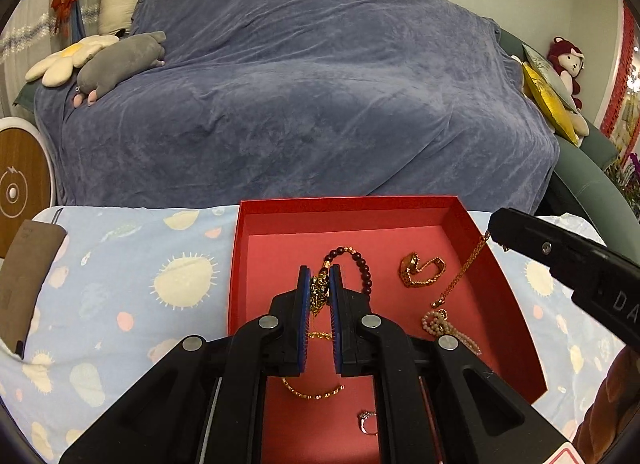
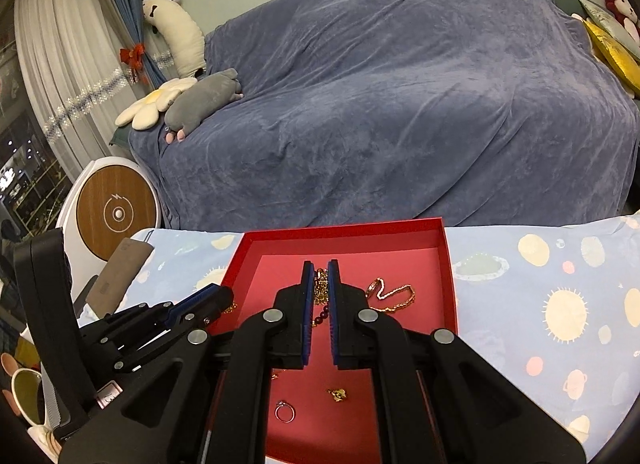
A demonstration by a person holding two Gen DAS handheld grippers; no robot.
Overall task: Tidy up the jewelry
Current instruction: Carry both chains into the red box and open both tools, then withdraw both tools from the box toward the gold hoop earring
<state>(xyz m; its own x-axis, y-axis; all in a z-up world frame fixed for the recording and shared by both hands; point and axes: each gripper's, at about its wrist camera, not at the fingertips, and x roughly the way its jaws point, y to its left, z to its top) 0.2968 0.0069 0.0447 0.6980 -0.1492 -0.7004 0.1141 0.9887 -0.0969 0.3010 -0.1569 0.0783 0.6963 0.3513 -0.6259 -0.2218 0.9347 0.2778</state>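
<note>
Red cardboard formed the shallow jewelry box (image 1: 516, 296) on the planet-print cloth (image 1: 120, 284). Over its floor, the left gripper (image 1: 320, 284) had its blue pads nearly together, pinching a gold beaded charm (image 1: 320, 290) joined to a dark bead bracelet (image 1: 362, 268). The right gripper (image 2: 320, 280) stood likewise narrowed on a thin gold chain (image 2: 321, 288), which in the left view hung from its tip into the box. A silver ring (image 2: 285, 411) lay below, apart from both.
</note>
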